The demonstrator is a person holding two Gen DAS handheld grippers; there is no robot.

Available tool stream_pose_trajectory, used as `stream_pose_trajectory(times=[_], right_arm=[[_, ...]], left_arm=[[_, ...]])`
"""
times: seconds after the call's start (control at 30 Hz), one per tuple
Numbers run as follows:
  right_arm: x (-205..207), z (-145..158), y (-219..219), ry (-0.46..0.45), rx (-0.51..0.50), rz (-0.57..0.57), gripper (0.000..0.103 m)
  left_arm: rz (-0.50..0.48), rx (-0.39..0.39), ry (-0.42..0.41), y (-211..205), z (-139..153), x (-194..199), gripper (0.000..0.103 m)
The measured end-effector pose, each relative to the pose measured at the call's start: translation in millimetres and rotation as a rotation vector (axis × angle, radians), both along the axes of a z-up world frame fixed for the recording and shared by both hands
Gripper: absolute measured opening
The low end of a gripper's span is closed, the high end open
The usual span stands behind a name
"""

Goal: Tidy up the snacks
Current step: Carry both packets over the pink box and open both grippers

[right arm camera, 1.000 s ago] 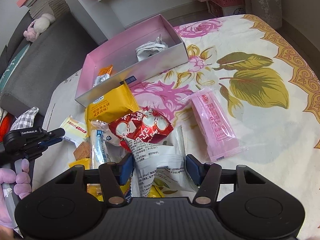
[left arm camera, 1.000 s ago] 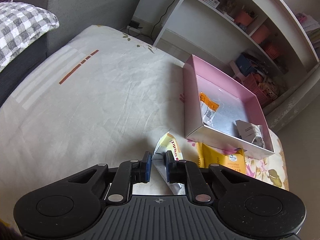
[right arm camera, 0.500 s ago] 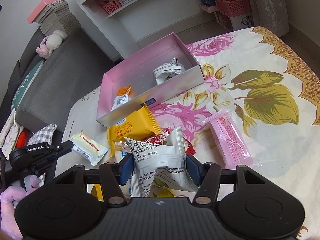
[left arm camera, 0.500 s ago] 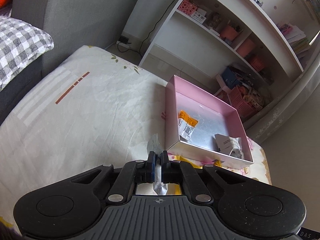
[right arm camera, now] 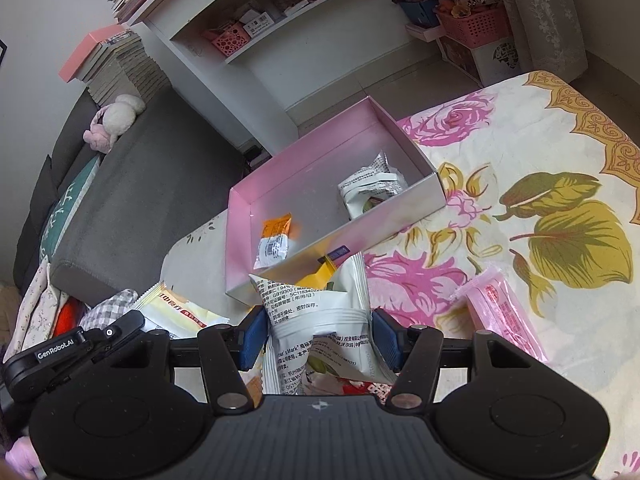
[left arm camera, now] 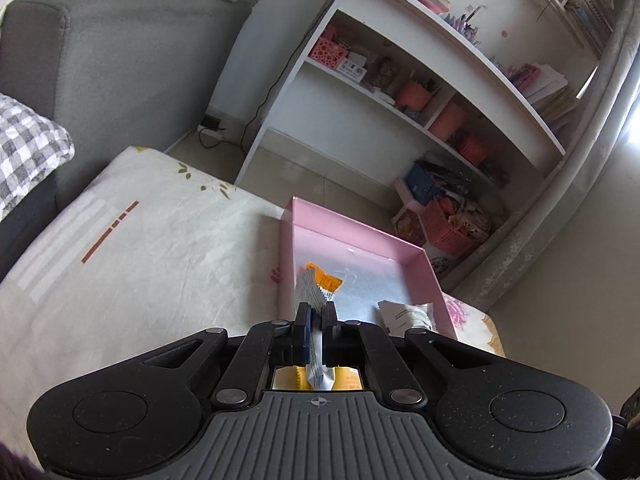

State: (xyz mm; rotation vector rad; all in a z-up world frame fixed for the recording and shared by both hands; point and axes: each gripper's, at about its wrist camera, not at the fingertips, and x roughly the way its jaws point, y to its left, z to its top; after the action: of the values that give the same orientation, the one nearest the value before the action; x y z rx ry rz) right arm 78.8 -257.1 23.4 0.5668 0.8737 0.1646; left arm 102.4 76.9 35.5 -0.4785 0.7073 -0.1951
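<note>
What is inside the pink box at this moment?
Inside the pink box lie two packets: an orange-and-white one near the left end and a white one near the right. The rest of the floor looks bare, though the near wall hides a strip of it.

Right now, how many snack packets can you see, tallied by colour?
White: 2, the boxed white packet and the gripped white packet
Orange: 1, the orange packet
Pale yellow: 1, the pale yellow packet
Yellow: 1, the yellow packet
Pink: 1, the pink packet
Red: 1, the red packet
Total: 7
</note>
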Motion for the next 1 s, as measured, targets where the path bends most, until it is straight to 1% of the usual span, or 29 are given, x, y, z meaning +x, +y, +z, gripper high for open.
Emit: stream_pose_trajectory(times=[0.13,0.23,0.37,0.5,0.67,0.83,1.0], right_arm=[[22,3,5,-0.005,0.017,-0.014,0.049],[45,7,10,-0.044,-0.001,-0.004,0.049],[80,4,8,-0.087,0.018,0.016,0.049],[112,-2,8,-0.113,-0.032,0.008,0.05],[145,-16,7,-0.112,-0.081,0.007,0.05],[166,-29,7,-0.109,-0.129,0.0,0.05],[177,-34,4,-0.117,-0.148,-0.005,0.05]], left_arm=[[-0.03,-0.003,-0.013,-14,4,17,0.002],[-0.06,-0.01,-0.012,-29,3,36,0.002],[-0.09,-0.025,0.012,-49,-6,66,0.002],[-0.107,-0.04,0.011,-64,-17,95,0.002],[-0.128,-0.036,-0.001,-77,-31,125,0.002],[-0.15,-0.016,-0.028,-84,-39,145,0.002],[-0.139,0.047,-0.023,-88,-49,159,0.002]])
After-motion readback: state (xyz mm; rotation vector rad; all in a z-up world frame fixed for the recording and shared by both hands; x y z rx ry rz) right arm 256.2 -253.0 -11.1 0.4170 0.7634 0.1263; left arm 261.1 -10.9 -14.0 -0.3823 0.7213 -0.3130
